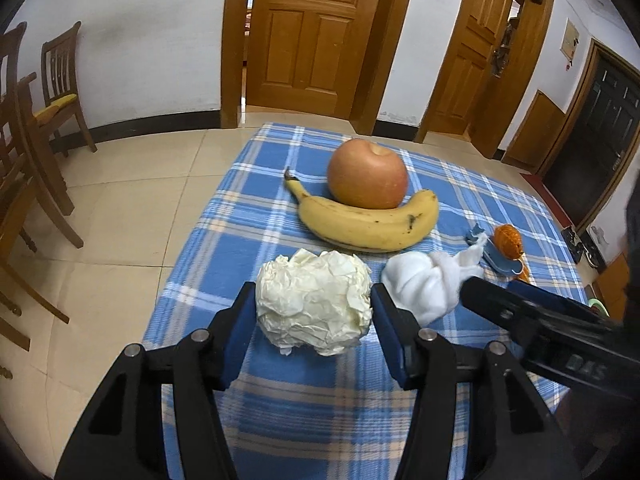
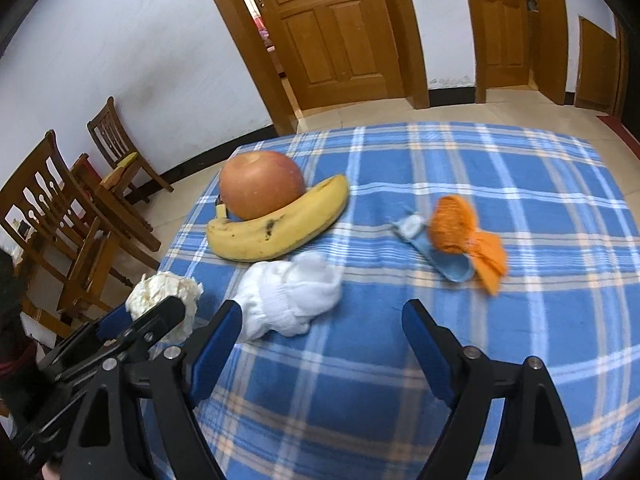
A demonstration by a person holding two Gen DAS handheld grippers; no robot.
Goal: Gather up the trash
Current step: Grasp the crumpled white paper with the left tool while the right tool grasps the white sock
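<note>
Blue plaid tablecloth (image 2: 480,360) over tiled floor (image 1: 120,208), wooden doors (image 1: 308,32) behind.

The apple (image 2: 262,184) hides the banana's (image 2: 280,228) stem; the orange scrap (image 2: 454,224) is blurred.

paper ball (image 1: 314,300): cream, crumpled, near-left on the cloth | white sock (image 1: 424,282): bunched, just right of it
</note>
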